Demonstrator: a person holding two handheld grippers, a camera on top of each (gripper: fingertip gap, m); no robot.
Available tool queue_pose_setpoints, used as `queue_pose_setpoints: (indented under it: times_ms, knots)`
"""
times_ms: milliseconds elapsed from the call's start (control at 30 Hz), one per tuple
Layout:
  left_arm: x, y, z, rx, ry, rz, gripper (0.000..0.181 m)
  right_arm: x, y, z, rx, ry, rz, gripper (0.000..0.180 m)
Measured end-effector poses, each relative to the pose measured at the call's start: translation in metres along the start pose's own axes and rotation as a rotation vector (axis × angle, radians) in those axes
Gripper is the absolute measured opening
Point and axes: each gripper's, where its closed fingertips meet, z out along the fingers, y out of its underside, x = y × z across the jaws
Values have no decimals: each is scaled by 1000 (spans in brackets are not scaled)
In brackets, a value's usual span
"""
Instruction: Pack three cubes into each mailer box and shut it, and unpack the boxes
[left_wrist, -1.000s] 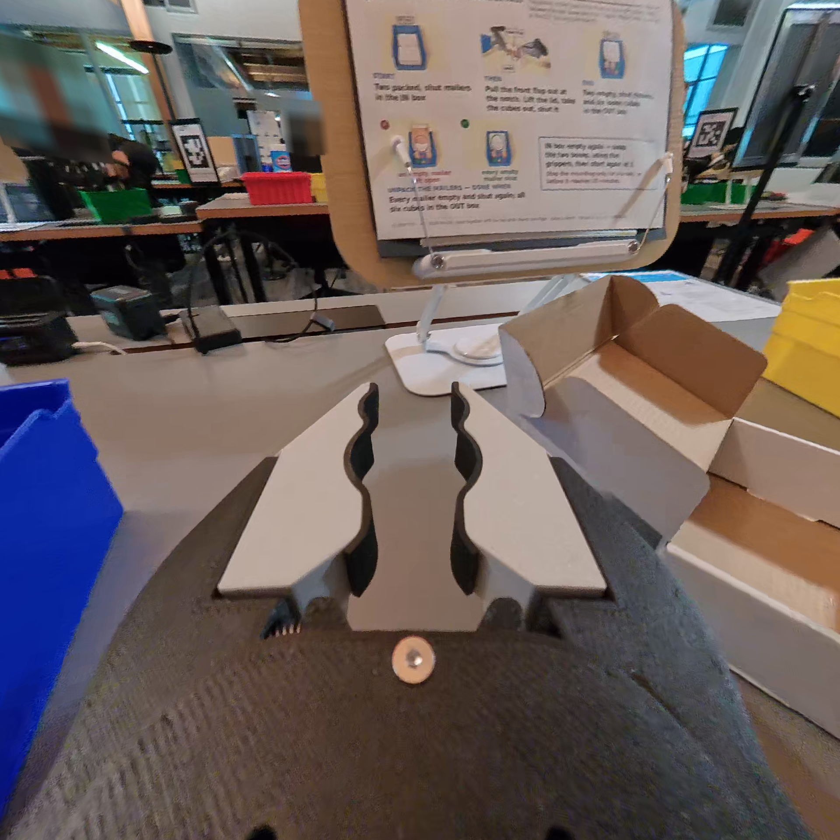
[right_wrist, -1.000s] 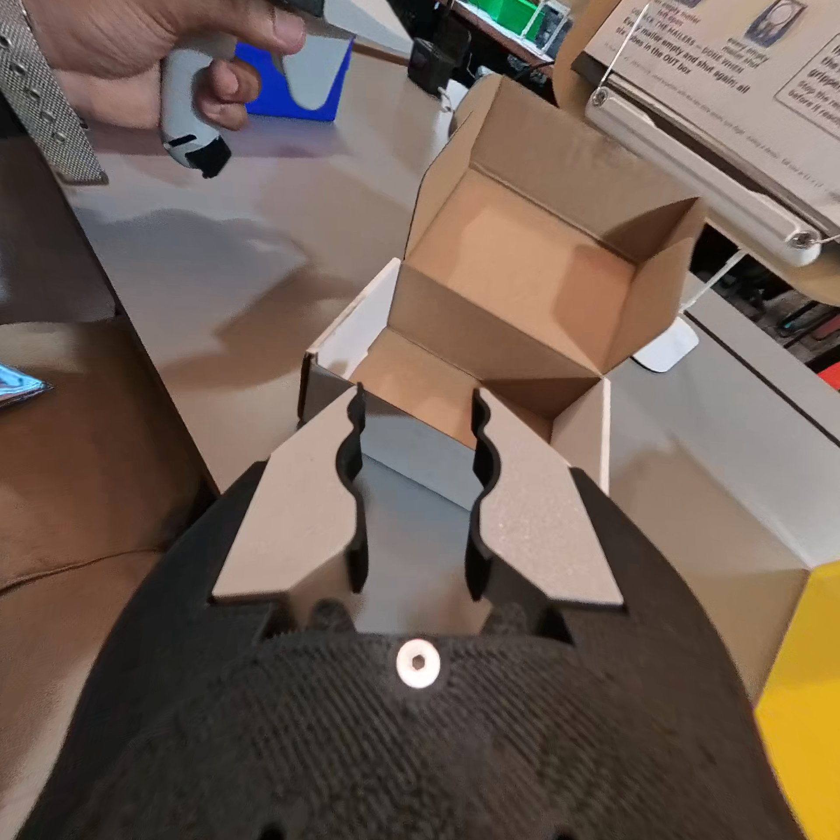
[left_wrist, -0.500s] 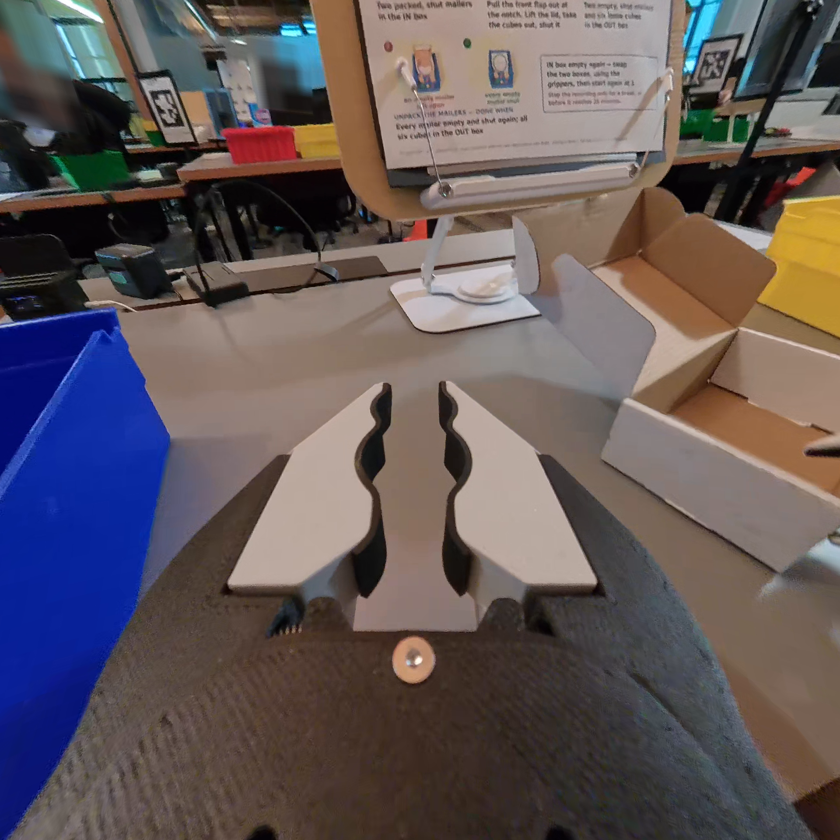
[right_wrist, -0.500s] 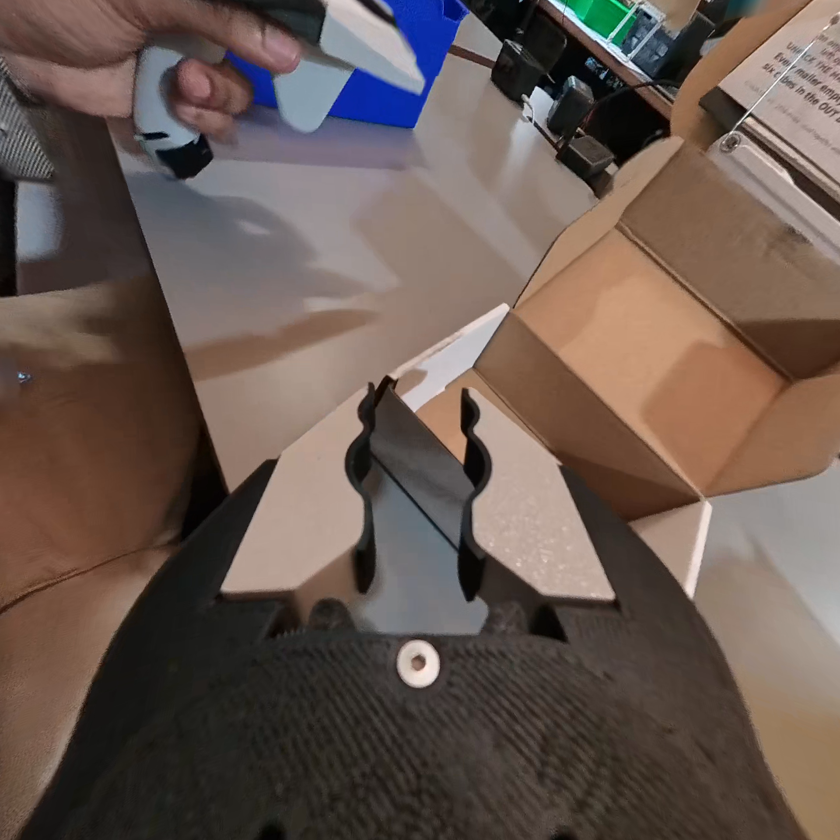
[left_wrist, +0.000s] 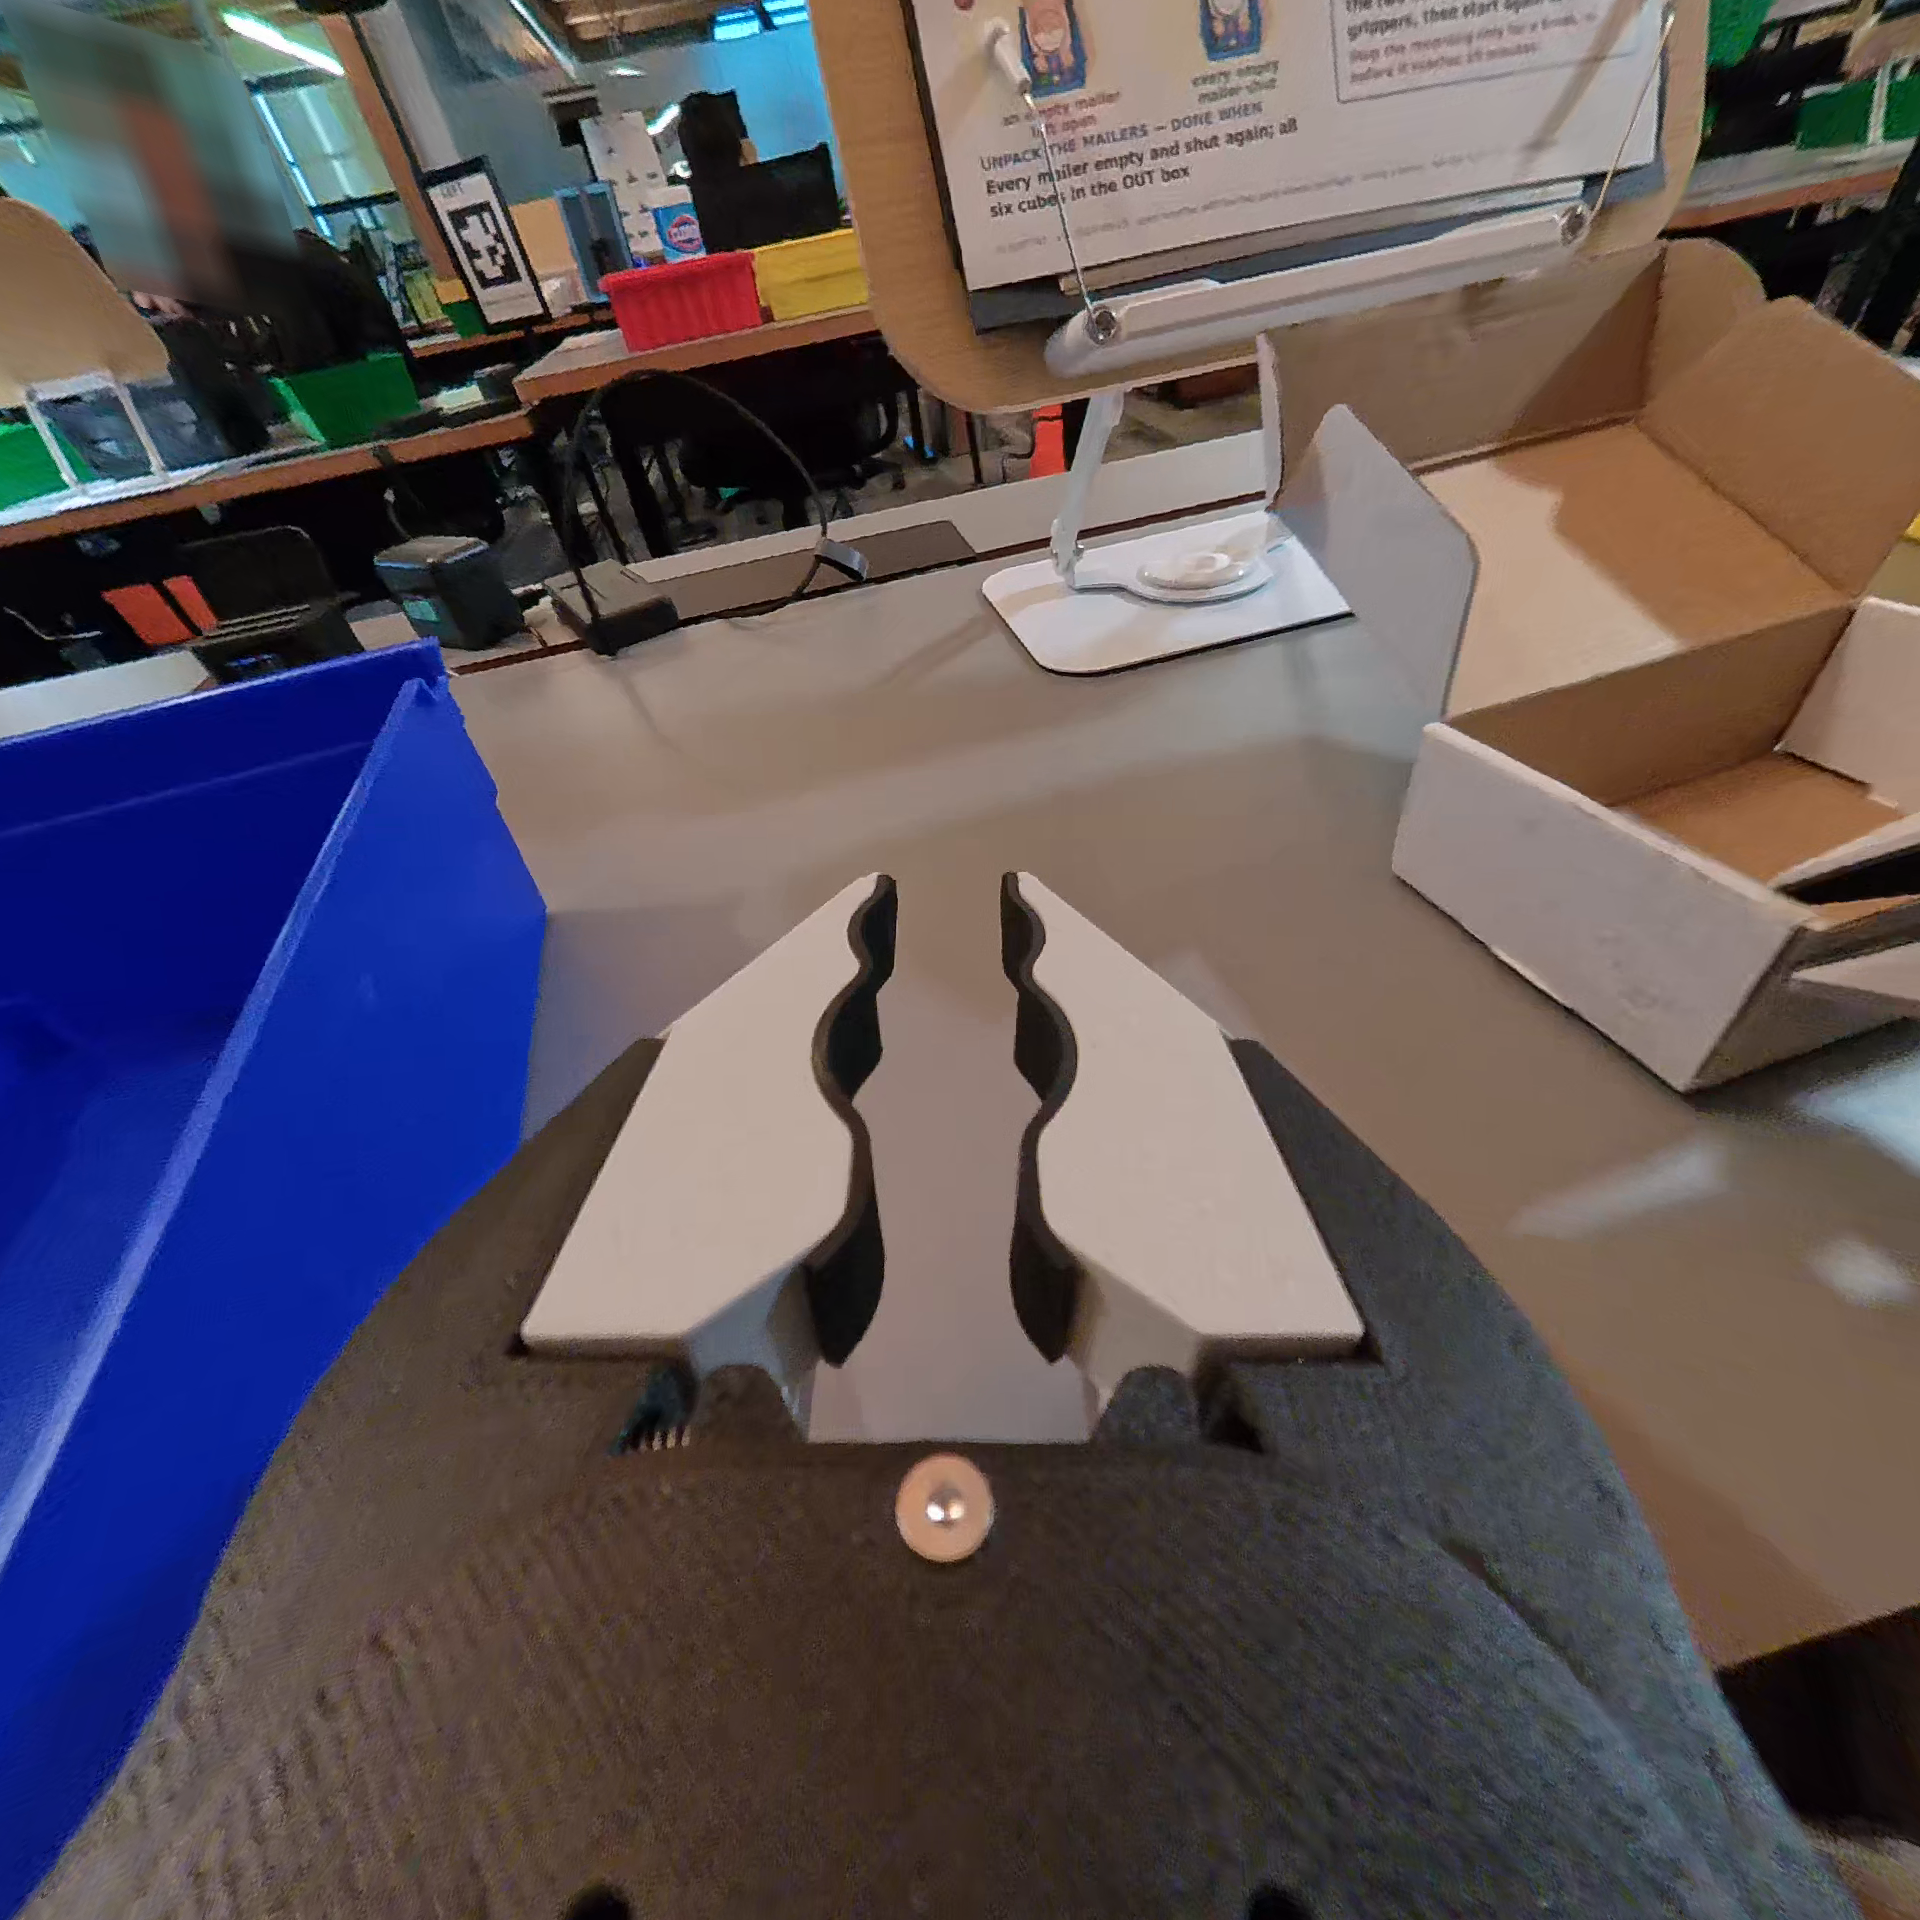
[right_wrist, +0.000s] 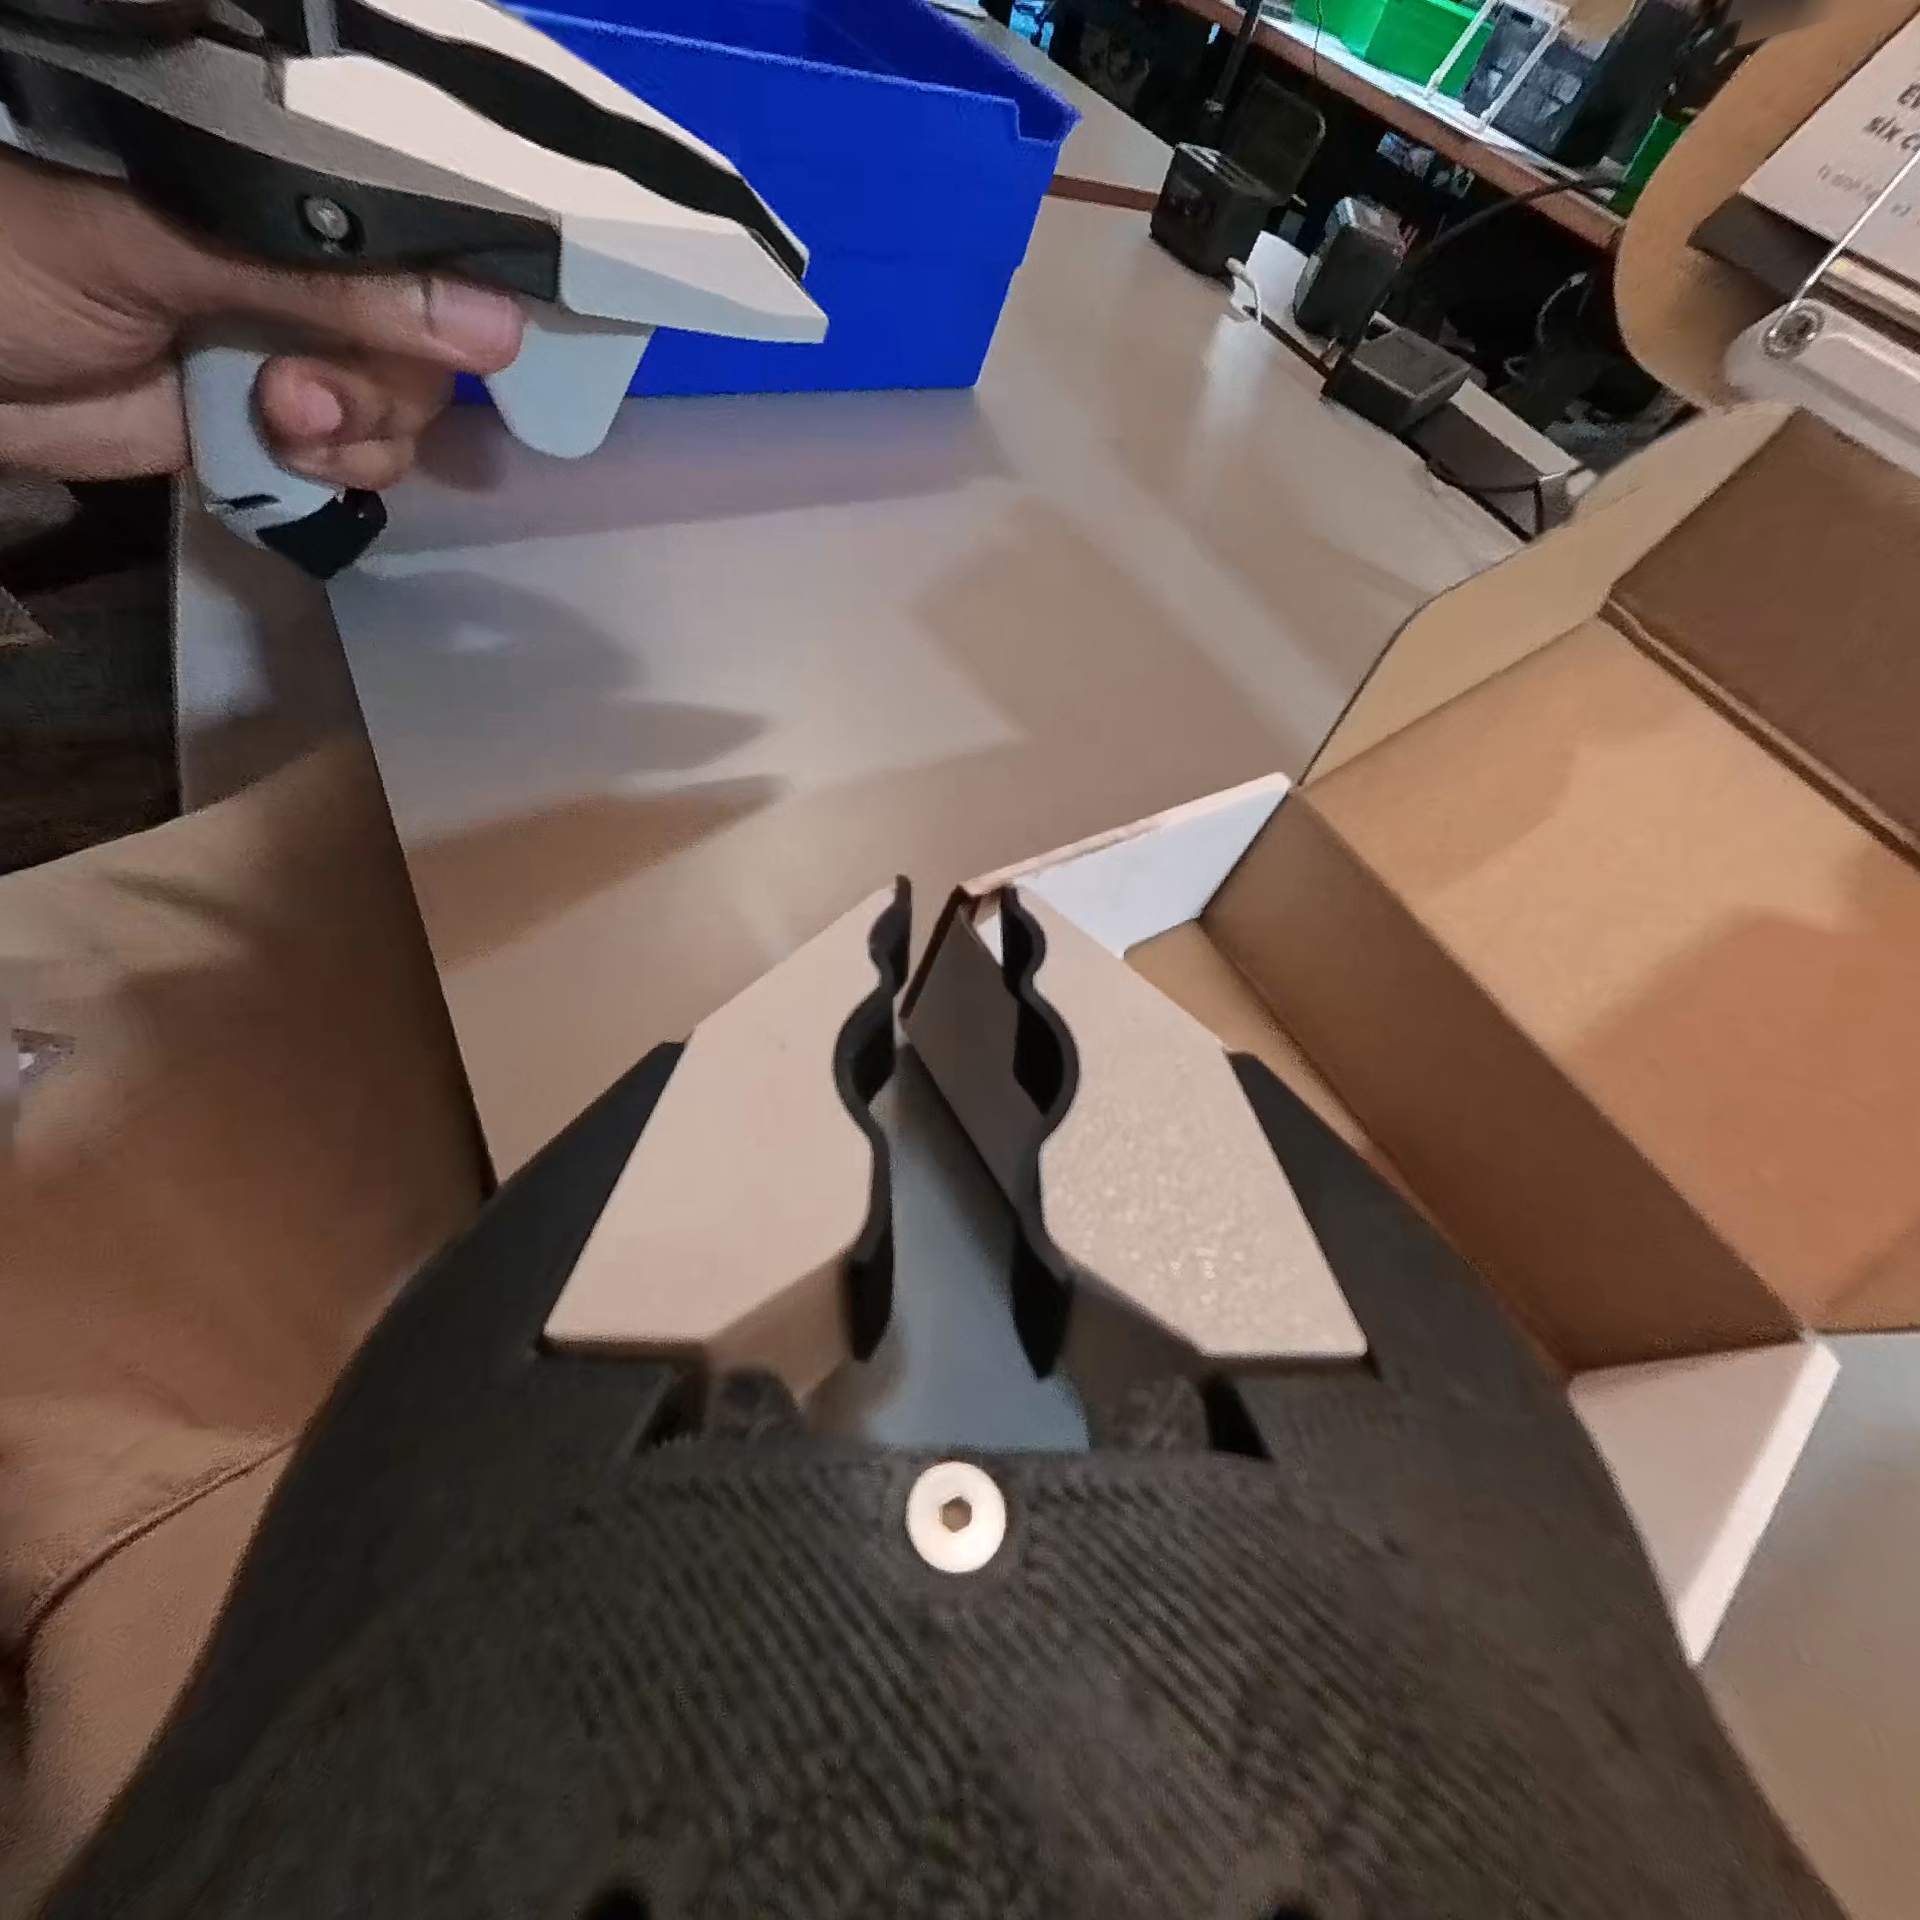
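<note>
The right gripper (right_wrist: 954, 914), fingers narrow, seemingly pinches the open mailer box (right_wrist: 1538, 997)'s front wall between its tips. Keep that pinch firm. The left gripper (left_wrist: 943, 891), narrow and empty, points at bare table beside the blue bin (left_wrist: 208, 935).

The left wrist view looks forward along its own fingers, low over the grey tabletop (left_wrist: 935, 748), facing the white-based document stand (left_wrist: 1153, 592), with the blue plastic bin (left_wrist: 208, 935) close at its left and the open white cardboard mailer box (left_wrist: 1579, 914) off to its right. The right wrist view sits right against that same box (right_wrist: 1143, 894), angled leftward across the table toward the bin (right_wrist: 883, 156). Both views share the box, the bin and the tabletop.
</note>
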Motion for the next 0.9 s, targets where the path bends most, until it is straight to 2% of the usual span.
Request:
queue_pose_setpoints:
  times_ms: [33, 200, 300, 367, 467, 567, 633, 667, 733, 800, 900]
  knots:
    - [2, -1, -1, 5, 10, -13, 18, -1, -1, 1, 5, 1, -3, 18]
    - [10, -7, -1, 10, 40, -37, 31, -3, -13, -12, 85, 28, -42, 28]
    - [19, -20, -6, 17, 119, -104, 51, -1, -25, -24, 162, 25, -23, 28]
    - [17, -36, -13, 23, 187, -195, 72, 6, -29, -32, 197, 43, -6, 26]
    - [-18, -71, -33, 63, 215, -345, 78, 17, -28, -38, 214, 74, 17, 24]
    - [-94, -91, -64, 90, 93, -470, 74, 24, -19, -40, 193, 84, 34, 23]
    - [-147, -76, -85, 24, -36, -504, 68, 26, -13, -40, 170, 91, 27, 22]
    - [-171, -57, -94, -47, -114, -499, 64, 26, -11, -40, 162, 95, 23, 22]
    - [-208, -5, -111, -248, -255, -457, 69, 26, -8, -40, 149, 99, 20, 22]
    - [-221, 37, -122, -418, -286, -448, 72, 25, -6, -40, 140, 104, 17, 22]
    - [-218, 61, -125, -535, -232, -427, 73, 23, -2, -40, 117, 115, -2, 22]
